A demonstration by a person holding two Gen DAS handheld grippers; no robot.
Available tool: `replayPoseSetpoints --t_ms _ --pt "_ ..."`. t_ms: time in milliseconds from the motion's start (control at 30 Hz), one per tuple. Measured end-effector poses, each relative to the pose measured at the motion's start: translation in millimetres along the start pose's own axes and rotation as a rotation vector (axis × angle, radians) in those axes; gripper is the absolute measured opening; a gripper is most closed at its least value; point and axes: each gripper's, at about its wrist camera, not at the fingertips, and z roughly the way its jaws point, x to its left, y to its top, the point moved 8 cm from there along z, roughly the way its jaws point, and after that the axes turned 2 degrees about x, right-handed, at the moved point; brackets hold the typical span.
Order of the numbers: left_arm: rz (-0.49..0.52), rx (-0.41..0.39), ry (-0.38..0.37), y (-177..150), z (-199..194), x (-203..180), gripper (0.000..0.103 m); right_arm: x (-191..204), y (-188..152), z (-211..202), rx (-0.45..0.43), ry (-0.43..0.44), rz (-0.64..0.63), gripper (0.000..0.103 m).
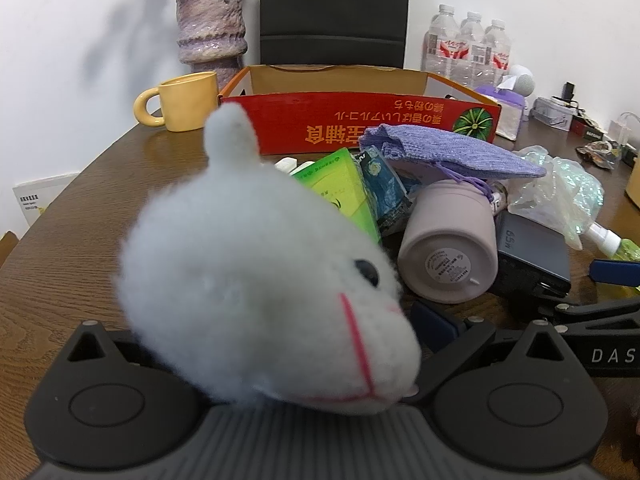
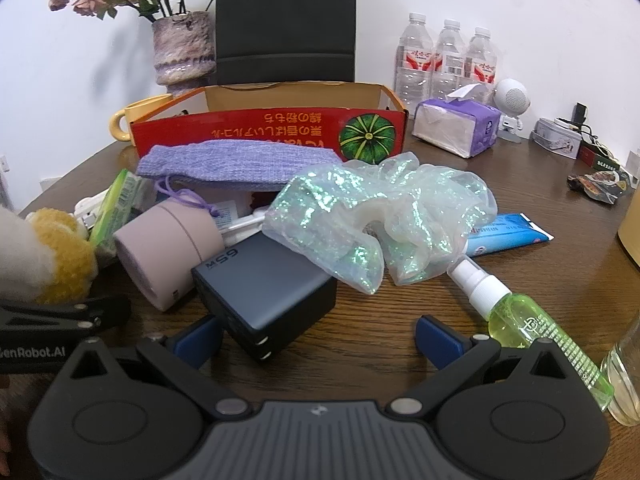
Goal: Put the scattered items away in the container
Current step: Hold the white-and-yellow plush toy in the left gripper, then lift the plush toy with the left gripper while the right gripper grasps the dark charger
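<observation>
My left gripper (image 1: 288, 344) is shut on a pale blue plush shark (image 1: 256, 280), which fills the left wrist view and hides the fingers. The red and orange cardboard box (image 1: 360, 120) stands open behind the pile; it also shows in the right wrist view (image 2: 248, 128). My right gripper (image 2: 316, 336) is open, its blue fingertips (image 2: 436, 336) just above the table, either side of the near corner of a dark charger block (image 2: 264, 300). Beside the block lie a lilac cup (image 2: 168, 252) on its side, a purple knit pouch (image 2: 240, 164), an iridescent scrunchie (image 2: 380, 216) and a green spray bottle (image 2: 528, 324).
A yellow mug (image 1: 188, 100), a purple vase (image 1: 212, 28) and a black chair (image 1: 332, 12) stand behind the box. Three water bottles (image 2: 444, 60), a tissue pack (image 2: 456, 128), a blue tube (image 2: 508, 232) and a glass (image 2: 628, 376) are at the right. The left gripper (image 2: 60, 320) sits at the right wrist view's left edge.
</observation>
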Motion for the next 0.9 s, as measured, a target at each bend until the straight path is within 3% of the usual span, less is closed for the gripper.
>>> replayPoseSetpoints --t_ms 200,367,467,500,567,600,633,700,767,833,900 --pt "-0.042 -0.041 0.023 -1.4 -11.4 14.1 0.103 1.1 -1.6 -2.9 0.007 0.033 -0.026 0.103" --pt "0.011 -0.136 0.016 8.3 -27.1 13.0 0.102 1.2 7.6 -4.5 -0.014 0.047 0.007 0.102" --pt "0.1 -0.148 0.005 6.4 -37.7 12.0 0.087 0.4 14.2 -4.4 -0.035 0.052 -0.01 0.099" --pt "0.126 -0.156 -0.004 4.8 -43.3 13.4 0.087 -0.3 15.7 -4.7 -0.038 0.046 -0.019 0.096" --pt "0.148 -0.168 -0.006 1.3 -53.2 20.2 0.088 -2.9 15.9 -8.7 -0.049 0.012 -0.04 0.094" --pt "0.142 -0.165 0.026 0.0 -55.8 26.9 0.091 -4.2 16.1 -10.8 -0.054 -0.002 -0.044 0.094" --pt "0.134 -0.162 0.06 -0.9 -57.8 33.1 0.101 -5.8 16.4 -12.9 -0.06 -0.008 -0.031 0.094" --pt "0.105 -0.158 0.132 -0.9 -57.4 41.8 0.103 -9.0 17.0 -17.0 -0.07 -0.021 -0.003 0.094" --pt "0.075 -0.131 0.111 0.3 -51.2 40.1 0.103 -10.4 17.8 -20.5 -0.08 -0.018 0.026 0.094" --pt "0.058 -0.116 0.104 2.9 -43.8 35.2 0.103 -0.7 20.8 -16.3 -0.069 0.06 0.048 0.094" --pt "0.071 -0.11 0.124 5.4 -37.5 30.4 0.103 5.6 25.3 -6.6 -0.057 0.038 0.055 0.093"
